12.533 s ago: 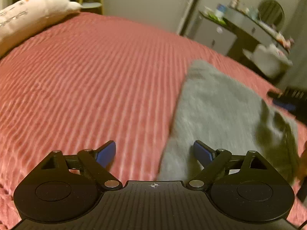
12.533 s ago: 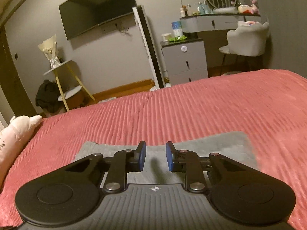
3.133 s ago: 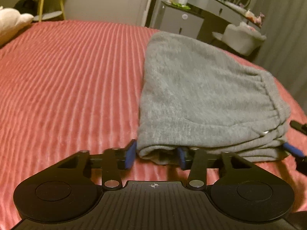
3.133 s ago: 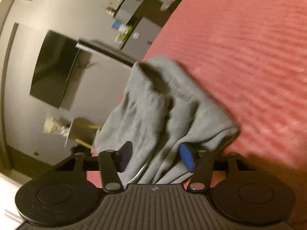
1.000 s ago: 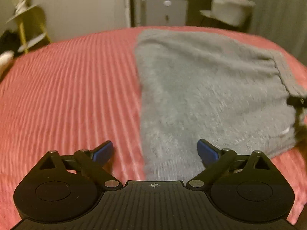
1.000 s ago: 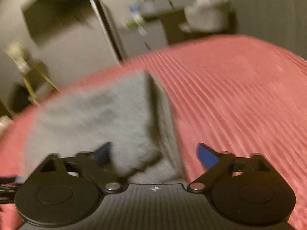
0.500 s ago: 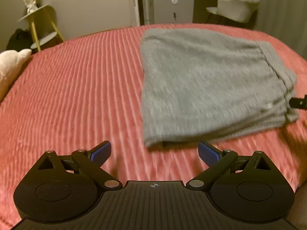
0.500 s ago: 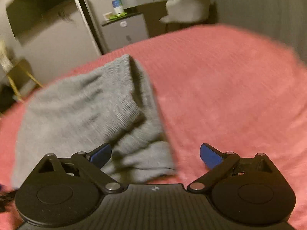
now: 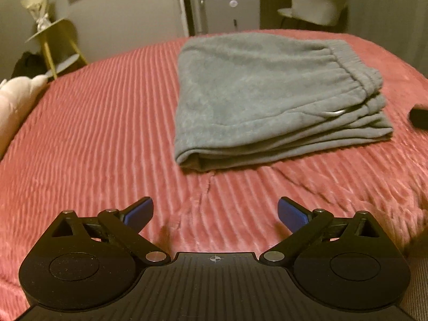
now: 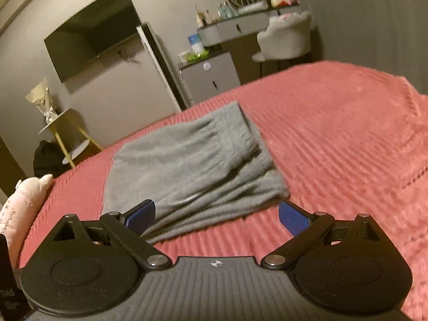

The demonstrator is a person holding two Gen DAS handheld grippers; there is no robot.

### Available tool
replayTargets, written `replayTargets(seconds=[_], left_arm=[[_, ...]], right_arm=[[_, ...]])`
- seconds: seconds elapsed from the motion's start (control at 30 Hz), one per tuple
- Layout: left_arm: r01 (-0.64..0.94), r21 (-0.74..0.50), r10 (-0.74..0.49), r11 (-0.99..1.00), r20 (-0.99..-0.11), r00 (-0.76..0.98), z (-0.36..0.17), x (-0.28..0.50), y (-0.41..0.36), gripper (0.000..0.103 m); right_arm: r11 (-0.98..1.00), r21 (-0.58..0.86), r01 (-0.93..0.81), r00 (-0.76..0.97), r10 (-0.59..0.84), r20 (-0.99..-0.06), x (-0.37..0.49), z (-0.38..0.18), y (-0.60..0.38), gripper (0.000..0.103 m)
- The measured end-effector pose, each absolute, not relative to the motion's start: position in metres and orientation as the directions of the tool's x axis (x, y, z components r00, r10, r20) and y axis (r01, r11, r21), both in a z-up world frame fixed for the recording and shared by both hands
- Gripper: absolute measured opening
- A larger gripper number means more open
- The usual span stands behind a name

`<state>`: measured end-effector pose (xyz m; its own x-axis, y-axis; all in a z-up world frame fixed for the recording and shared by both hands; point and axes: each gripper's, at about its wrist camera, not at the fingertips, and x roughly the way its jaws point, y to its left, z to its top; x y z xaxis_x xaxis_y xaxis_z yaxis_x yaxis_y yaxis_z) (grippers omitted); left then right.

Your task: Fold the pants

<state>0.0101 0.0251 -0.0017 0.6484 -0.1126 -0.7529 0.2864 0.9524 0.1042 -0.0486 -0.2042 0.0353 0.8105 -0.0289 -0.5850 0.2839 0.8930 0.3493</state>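
The folded grey fleece pants (image 9: 270, 99) lie in a flat stack on the ribbed pink bedspread (image 9: 88, 139), elastic waistband to the right. The left gripper (image 9: 215, 212) hangs spread wide and empty, clear of the near folded edge, the bundle ahead and slightly right. The right gripper (image 10: 216, 212) is just as wide, holding nothing, and nearer: the stack's near edge sits just beyond its left fingertip (image 10: 140, 214). The fold looks finished; any tidying falls to the right.
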Motion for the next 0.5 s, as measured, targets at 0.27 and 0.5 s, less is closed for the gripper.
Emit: replayTargets(seconds=[0.27,0.5], left_arm=[[0.314,0.133,-0.119,0.94,-0.734,0.668,0.0,0.003,0.018,0.103],[0.297,0.061,-0.159,0.953,-0.733,0.661,0.001,0.009,0.029,0.103]], right_arm=[[0.986,0.029,0.164,0.724,-0.1,-0.682,-0.043,0.045,-0.154,0.099],[0.994,0.053,0.091,0.699,-0.025,-0.714,-0.044,0.041,-0.147,0.099]])
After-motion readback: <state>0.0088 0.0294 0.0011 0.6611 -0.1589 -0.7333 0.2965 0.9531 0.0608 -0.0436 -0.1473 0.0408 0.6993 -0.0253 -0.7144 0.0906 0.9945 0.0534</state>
